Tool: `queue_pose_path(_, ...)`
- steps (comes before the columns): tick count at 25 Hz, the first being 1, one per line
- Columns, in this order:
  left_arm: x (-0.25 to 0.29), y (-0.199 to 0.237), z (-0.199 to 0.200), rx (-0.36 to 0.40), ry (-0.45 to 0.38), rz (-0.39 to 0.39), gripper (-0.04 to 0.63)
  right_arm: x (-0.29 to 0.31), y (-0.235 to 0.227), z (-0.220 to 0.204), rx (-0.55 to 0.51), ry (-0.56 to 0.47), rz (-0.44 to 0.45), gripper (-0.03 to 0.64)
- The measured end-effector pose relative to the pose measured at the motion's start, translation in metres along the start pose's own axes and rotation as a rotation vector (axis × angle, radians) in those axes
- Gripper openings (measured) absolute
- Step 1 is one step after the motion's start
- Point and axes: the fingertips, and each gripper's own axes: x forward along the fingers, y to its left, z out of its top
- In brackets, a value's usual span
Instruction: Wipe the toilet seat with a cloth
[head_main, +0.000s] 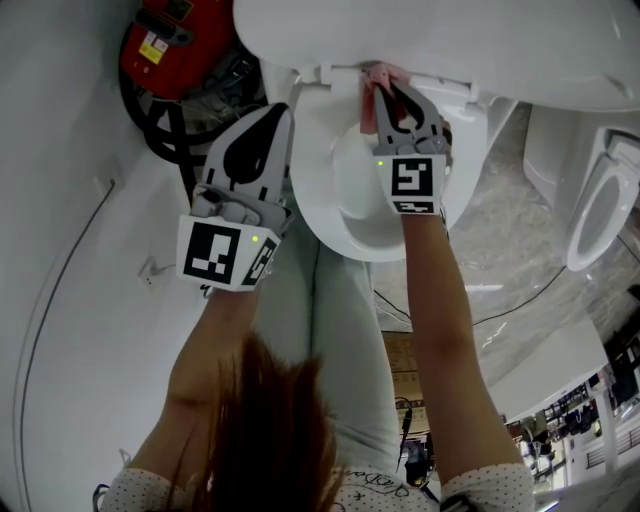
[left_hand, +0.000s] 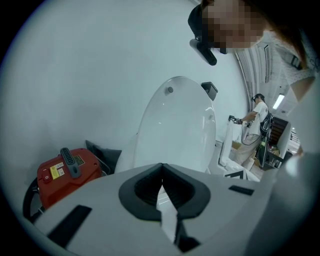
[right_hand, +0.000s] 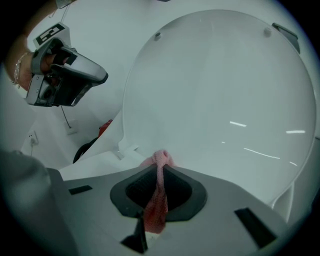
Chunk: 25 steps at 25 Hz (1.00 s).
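Pink cloth (head_main: 374, 76) is pinched between the closed jaws of the right gripper (head_main: 388, 88), at the rear of the toilet seat (head_main: 318, 200). Left gripper (head_main: 272, 115) is held closed and empty, left of the seat.

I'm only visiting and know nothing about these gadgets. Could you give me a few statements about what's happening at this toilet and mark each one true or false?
1. The right gripper is clamped on a pink cloth. True.
2. The left gripper holds a cloth too. False: its jaws are together with nothing between them.
3. The toilet lid is down. False: it stands raised behind the toilet seat.
4. A red appliance sits by the wall beside the toilet. True.
5. The cloth is at the front edge of the seat. False: it is at the rear, close to the raised lid.
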Motion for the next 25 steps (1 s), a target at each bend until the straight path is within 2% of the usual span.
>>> queue_pose_path(4, 0.001, -0.003, 0.0, 0.002, 0.002, -0.005, 0.0, -0.006, -0.011, -0.006, 0.003, 0.006, -0.015, 0.049)
queue_pose_path(10, 0.002, -0.008, -0.002, 0.009, 0.011, -0.017, 0.002, -0.018, -0.034, -0.016, 0.067, 0.006, -0.055, 0.049)
queue_pose_path(25, 0.007, -0.025, -0.009, 0.026, 0.029, -0.061, 0.002, -0.026, -0.049, -0.023, 0.118, 0.004, -0.087, 0.044)
